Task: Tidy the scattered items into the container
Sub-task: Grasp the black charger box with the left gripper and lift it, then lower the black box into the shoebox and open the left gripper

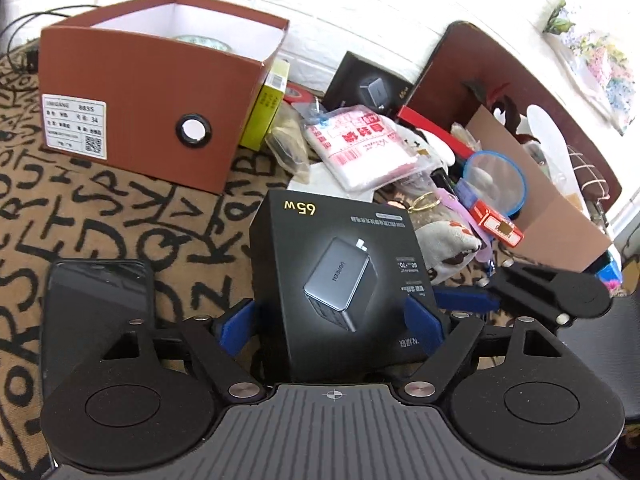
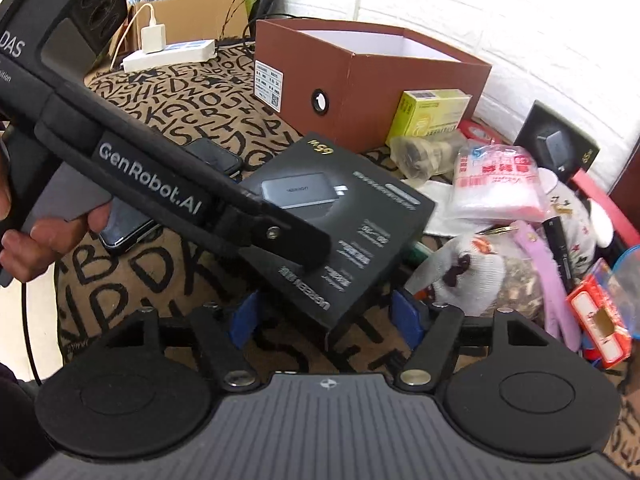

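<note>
My left gripper is shut on a black 65W charger box, its blue pads pressing both sides. The box also shows in the right wrist view, tilted, with the left gripper clamped on it. My right gripper is open, its blue pads on either side of the box's near corner, not touching. The brown open shoebox stands at the back left, also seen in the right wrist view. A pile of scattered items lies to the right, including a pink-printed bag pack.
A black phone lies on the letter-patterned cloth left of the held box. A yellow-green carton, a second black charger box, a white sock, a red small box and a cardboard box lie around. A power strip sits far back.
</note>
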`<action>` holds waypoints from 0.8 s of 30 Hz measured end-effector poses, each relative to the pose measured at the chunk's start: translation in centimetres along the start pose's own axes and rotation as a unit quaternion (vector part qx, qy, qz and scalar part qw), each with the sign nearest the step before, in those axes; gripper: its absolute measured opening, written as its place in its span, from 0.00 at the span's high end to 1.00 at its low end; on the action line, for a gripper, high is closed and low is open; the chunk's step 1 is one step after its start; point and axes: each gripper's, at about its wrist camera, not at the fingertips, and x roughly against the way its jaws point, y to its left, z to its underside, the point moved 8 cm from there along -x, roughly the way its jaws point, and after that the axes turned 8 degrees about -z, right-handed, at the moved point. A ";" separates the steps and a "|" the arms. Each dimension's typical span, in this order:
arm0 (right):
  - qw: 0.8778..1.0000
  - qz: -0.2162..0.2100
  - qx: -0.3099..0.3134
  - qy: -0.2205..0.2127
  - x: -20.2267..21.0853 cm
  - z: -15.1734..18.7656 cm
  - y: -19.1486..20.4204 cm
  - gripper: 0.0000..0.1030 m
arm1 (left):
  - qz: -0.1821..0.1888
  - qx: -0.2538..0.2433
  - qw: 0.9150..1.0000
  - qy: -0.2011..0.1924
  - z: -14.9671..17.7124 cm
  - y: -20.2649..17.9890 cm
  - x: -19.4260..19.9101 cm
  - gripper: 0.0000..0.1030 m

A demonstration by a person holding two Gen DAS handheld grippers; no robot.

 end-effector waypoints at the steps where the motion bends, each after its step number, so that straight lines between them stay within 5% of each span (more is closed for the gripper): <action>1: 1.000 0.000 0.000 -0.002 0.0 0.0 0.1 0.31 | 0.000 -0.001 1.000 0.001 -0.1 0.0 0.0 0.19; 14: 0.999 0.018 -0.008 -0.033 2.5 -1.6 0.6 0.36 | -0.013 -0.018 0.999 -0.043 -2.0 -1.3 2.9 0.22; 24: 0.994 0.033 0.015 -0.107 5.9 -9.9 0.1 0.36 | -0.034 -0.037 0.989 -0.140 -9.9 -1.5 8.8 0.21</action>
